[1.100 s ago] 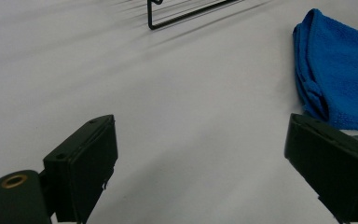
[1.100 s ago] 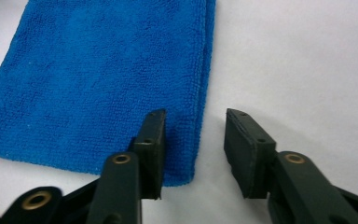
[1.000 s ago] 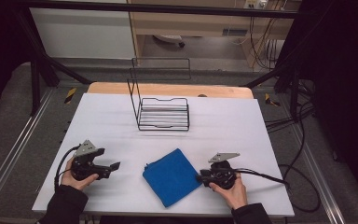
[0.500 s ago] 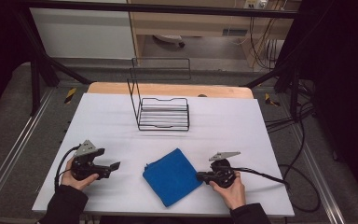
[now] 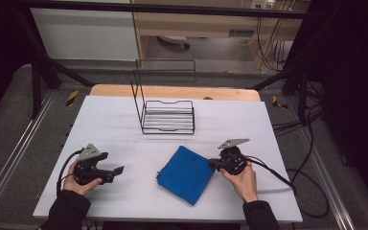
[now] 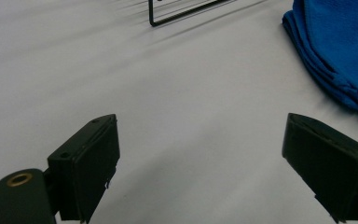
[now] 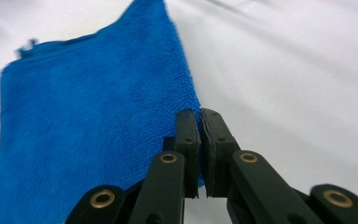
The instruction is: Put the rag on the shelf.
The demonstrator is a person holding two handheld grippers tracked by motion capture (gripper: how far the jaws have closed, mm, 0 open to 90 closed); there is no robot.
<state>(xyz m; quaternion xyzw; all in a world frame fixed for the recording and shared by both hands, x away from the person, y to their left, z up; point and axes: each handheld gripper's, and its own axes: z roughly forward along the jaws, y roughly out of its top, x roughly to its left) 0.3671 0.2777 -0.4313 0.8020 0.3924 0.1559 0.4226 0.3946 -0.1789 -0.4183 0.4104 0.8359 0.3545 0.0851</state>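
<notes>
A folded blue cloth [image 5: 187, 175] lies on the white table [image 5: 273, 129] in front of the person. My right gripper [image 5: 212, 164] is at the cloth's right corner. In the right gripper view its jaws [image 7: 199, 116] are pressed together on the edge of the blue cloth [image 7: 88, 116], whose corner runs in between them. My left gripper [image 5: 117, 171] rests low over the table at the left, a hand's width from the cloth. Its jaws [image 6: 201, 125] stand wide apart with bare table between them, and the blue cloth [image 6: 335, 51] lies off to their right.
A black wire rack [image 5: 167, 117] stands at the middle back of the table, its base bar [image 6: 186, 11] ahead of the left gripper. A cable [image 5: 278, 175] trails from the right gripper over the table's right edge. Dark frame rails run along both sides.
The right gripper has shifted away from the person and slightly up, and the cloth's right corner has gone with it. The left gripper has stayed put.
</notes>
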